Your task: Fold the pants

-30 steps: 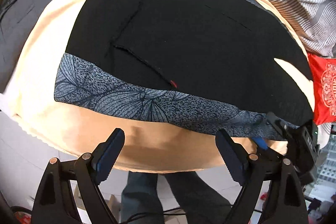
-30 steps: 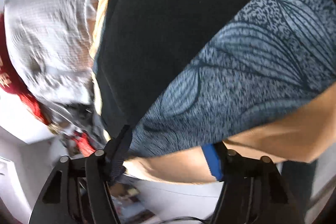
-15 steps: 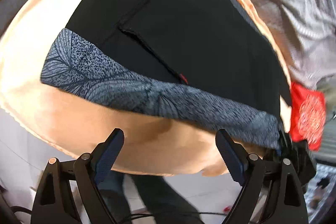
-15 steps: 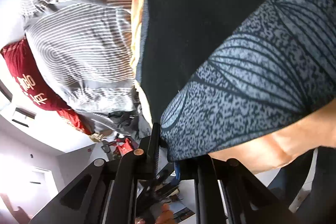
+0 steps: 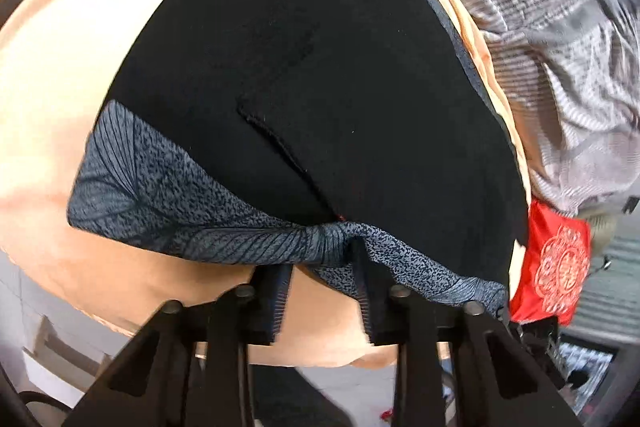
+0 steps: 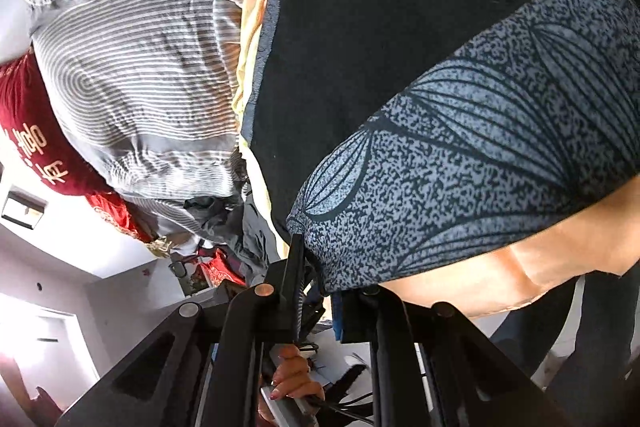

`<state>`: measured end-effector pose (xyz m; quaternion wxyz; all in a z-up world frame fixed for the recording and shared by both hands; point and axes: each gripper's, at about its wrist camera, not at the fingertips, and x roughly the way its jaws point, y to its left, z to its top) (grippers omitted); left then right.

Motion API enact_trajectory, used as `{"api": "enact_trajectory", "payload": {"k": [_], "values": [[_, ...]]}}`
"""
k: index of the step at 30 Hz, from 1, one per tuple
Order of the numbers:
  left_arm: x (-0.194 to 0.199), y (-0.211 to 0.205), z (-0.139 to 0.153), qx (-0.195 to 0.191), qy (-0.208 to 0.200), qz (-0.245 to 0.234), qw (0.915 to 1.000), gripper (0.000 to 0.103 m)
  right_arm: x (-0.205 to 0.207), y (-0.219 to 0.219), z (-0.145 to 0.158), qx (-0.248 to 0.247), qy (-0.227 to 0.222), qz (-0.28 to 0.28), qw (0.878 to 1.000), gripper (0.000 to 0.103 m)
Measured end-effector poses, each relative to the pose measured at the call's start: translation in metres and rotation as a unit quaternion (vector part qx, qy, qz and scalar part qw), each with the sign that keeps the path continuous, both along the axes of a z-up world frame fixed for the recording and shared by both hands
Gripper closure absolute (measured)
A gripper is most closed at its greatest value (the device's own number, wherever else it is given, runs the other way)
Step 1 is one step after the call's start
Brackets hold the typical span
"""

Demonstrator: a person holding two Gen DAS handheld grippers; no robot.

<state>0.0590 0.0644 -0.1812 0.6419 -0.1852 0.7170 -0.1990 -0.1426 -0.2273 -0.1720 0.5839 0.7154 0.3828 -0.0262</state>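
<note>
Black pants (image 5: 320, 87) with a blue-grey leaf-patterned band (image 5: 160, 195) along the near edge lie spread on a peach blanket (image 5: 60, 67). My left gripper (image 5: 320, 259) sits at the middle of that band. Its jaws are closing, and the band is bunched and pinched between them. In the right wrist view the same pants (image 6: 380, 27) fill the upper right. My right gripper (image 6: 316, 267) is shut on the corner of the patterned band (image 6: 480, 167), which is held a little above the blanket (image 6: 560, 255).
Grey striped bedding (image 5: 540, 27) is heaped along the far side of the pants, with a red embroidered cushion (image 5: 556, 267) beside it. The striped bedding (image 6: 140, 87) and red fabric (image 6: 28, 127) also show in the right view. A person's hand (image 6: 292, 383) grips the right handle below.
The left gripper came down onto the patterned band and closed from wide open, bunching the cloth. The right gripper closed on the band's corner and lifted it slightly.
</note>
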Motion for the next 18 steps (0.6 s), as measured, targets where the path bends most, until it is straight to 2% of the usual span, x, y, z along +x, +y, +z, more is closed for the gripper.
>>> {"api": "enact_trajectory", "payload": {"k": [4, 5, 6, 7, 9, 10, 11, 13, 14, 16, 18], "values": [[-0.014, 0.000, 0.004, -0.004, 0.016, -0.017, 0.9997, 0.075, -0.004, 0.000, 0.000, 0.008, -0.010, -0.011, 1.000, 0.090], [-0.018, -0.002, 0.002, -0.007, 0.023, -0.023, 0.9994, 0.065, -0.004, 0.000, -0.001, 0.016, -0.012, -0.011, 1.000, 0.087], [-0.022, -0.004, 0.002, -0.008, 0.027, -0.024, 0.9993, 0.040, -0.005, -0.001, -0.004, 0.022, -0.011, -0.010, 1.000, 0.087], [-0.024, -0.003, 0.002, -0.007, 0.025, -0.016, 0.9995, 0.032, -0.005, -0.002, -0.006, 0.029, -0.010, -0.008, 1.000, 0.085], [-0.026, 0.001, 0.004, -0.013, 0.025, 0.006, 0.9996, 0.030, -0.003, -0.005, -0.011, 0.034, -0.006, 0.002, 0.999, 0.062], [-0.024, -0.001, 0.003, -0.012, 0.028, 0.008, 0.9995, 0.030, 0.000, -0.006, -0.014, 0.032, -0.005, 0.005, 0.999, 0.045], [-0.023, -0.001, 0.005, -0.007, 0.026, 0.012, 0.9996, 0.030, 0.005, -0.007, -0.017, 0.033, -0.007, 0.008, 0.999, 0.042], [-0.022, -0.001, 0.008, 0.002, 0.020, 0.019, 0.9996, 0.030, 0.015, -0.008, -0.029, 0.050, 0.000, 0.019, 0.999, 0.046], [-0.022, 0.000, 0.008, 0.003, 0.021, 0.023, 0.9995, 0.030, 0.018, -0.008, -0.034, 0.062, 0.005, 0.020, 0.998, 0.062], [-0.023, 0.000, 0.008, 0.001, 0.027, 0.030, 0.9992, 0.030, 0.018, -0.010, -0.035, 0.074, 0.001, 0.013, 0.997, 0.085], [-0.027, 0.005, 0.009, 0.000, 0.030, 0.037, 0.9989, 0.030, 0.017, -0.013, -0.026, 0.088, -0.022, 0.009, 0.996, 0.090]]}}
